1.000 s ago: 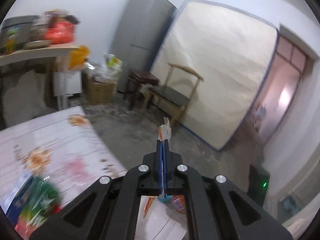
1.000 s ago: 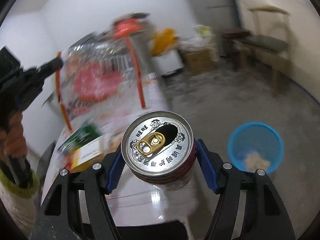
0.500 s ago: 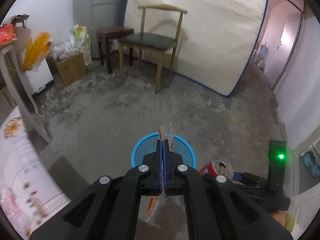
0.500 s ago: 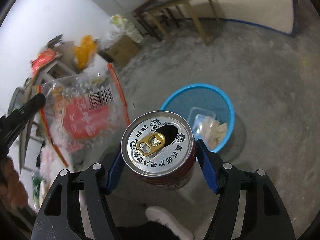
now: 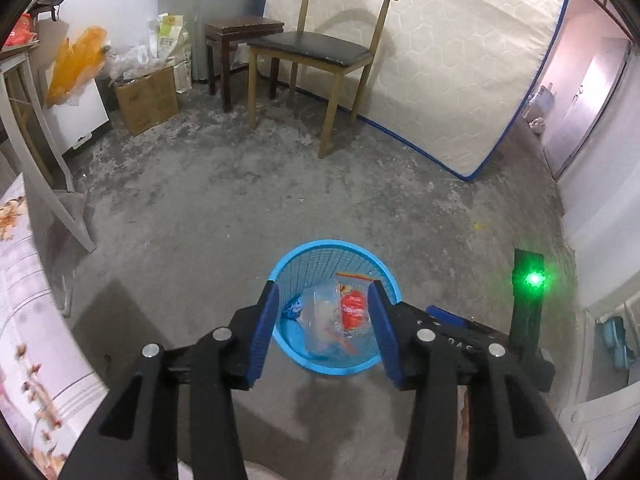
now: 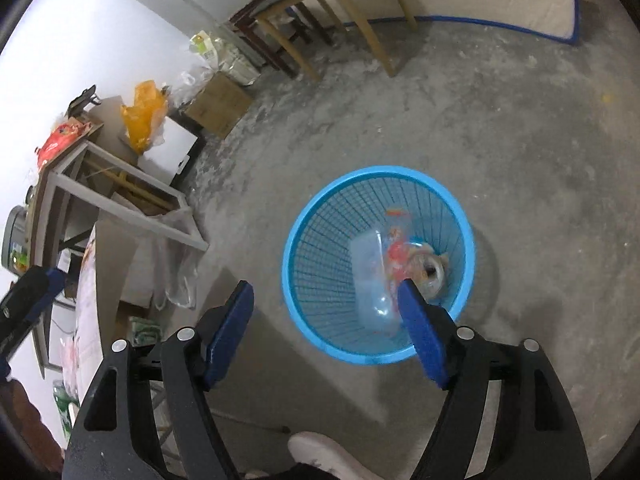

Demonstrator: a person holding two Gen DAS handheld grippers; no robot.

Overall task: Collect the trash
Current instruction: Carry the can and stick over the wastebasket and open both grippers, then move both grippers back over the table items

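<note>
Both jaws opening, empty — over blue basket [image 5: 334, 366] | can [image 6: 430, 270] blurred, half-hidden behind wrapper [image 6: 396, 256]

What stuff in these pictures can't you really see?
- Right wrist view: the can in the blue basket is blurred and partly behind the right gripper.
- Left wrist view: the basket's near wall hides behind the left gripper.
- The wrapper's print is too small.

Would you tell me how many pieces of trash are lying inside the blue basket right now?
3 can be made out in the blue basket: a clear plastic container on the left, a red-printed wrapper in the middle, and a drink can on the right. More may lie hidden underneath.
</note>
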